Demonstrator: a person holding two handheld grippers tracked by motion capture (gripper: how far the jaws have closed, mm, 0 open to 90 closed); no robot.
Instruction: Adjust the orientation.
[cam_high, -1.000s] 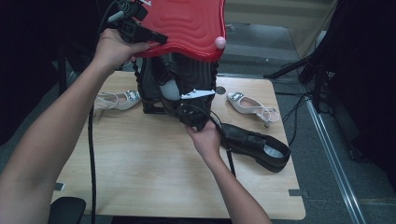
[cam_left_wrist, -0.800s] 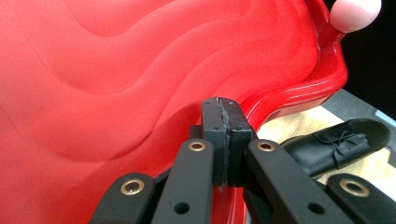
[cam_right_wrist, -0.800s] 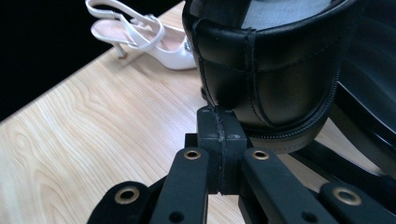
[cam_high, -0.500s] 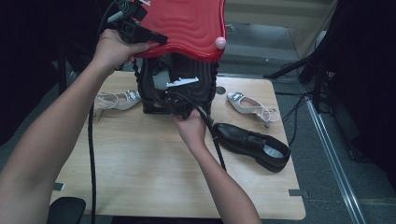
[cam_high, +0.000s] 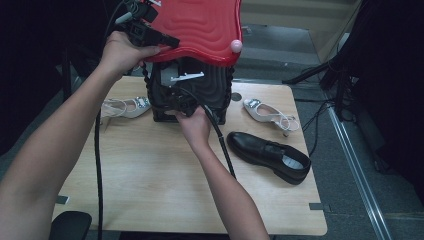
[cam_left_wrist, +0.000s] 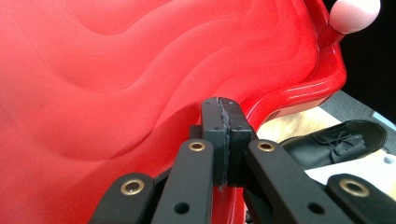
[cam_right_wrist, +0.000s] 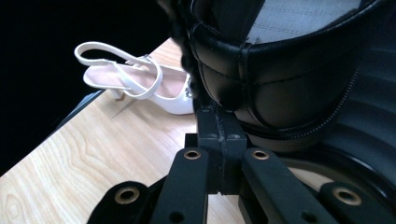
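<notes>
Pale wood is the biggest thing before me: the table (cam_high: 150, 190) runs under both my arms in the high view. On it stands a black case (cam_high: 200, 95) with a red lid (cam_high: 200, 25) swung up above it, the lid's rim carrying a pink knob (cam_high: 236, 46). My left gripper's view shows what the high view hides: the lid's wavy moulded surface close up, my jaws pressed flat together at its edge, though whether the rim is pinched between them I cannot tell. A black shoe (cam_high: 270, 155) lies on the table to the right of the case, with a white shoe (cam_high: 267, 114) behind it and a white slingback shoe (cam_high: 122, 107) on the case's other side. My right gripper's view shows that slingback's straps plainly, and also a quilted black leather item (cam_right_wrist: 280, 79) hanging just above my closed, empty-looking jaws. My left arm reaches high and forward, the hand (cam_high: 122, 50) wrapped round the left gripper (cam_high: 165, 40) at the lid's near edge. My right hand (cam_high: 195, 125) sits low at the case's front, pushing the right gripper (cam_high: 175, 102) into its opening.
</notes>
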